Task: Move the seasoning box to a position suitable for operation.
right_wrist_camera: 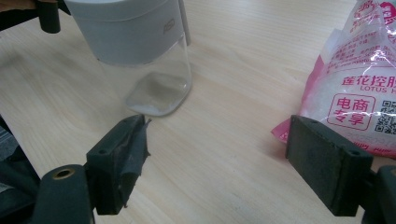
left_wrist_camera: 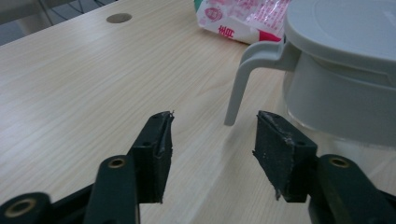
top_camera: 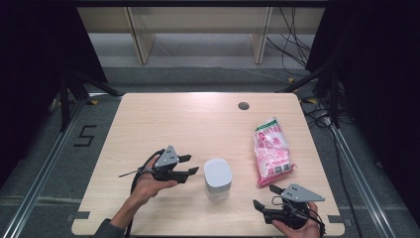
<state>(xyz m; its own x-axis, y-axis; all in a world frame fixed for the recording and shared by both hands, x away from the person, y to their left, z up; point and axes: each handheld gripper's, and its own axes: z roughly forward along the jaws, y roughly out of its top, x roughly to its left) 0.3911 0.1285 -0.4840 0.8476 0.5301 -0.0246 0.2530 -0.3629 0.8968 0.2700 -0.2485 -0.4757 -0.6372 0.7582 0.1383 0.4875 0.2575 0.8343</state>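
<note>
Fingers (left_wrist_camera: 154, 149) of left gripper (top_camera: 189, 165) stand partly apart with nothing between them, tips just short of the jar (top_camera: 218, 178) handle (left_wrist_camera: 243, 77). Right gripper (top_camera: 265, 197) at the table's (top_camera: 198, 119) near right corner gapes wide, holding nothing. Jar stands upright near the near edge's middle; bag (top_camera: 271, 151) lies by the right edge.
</note>
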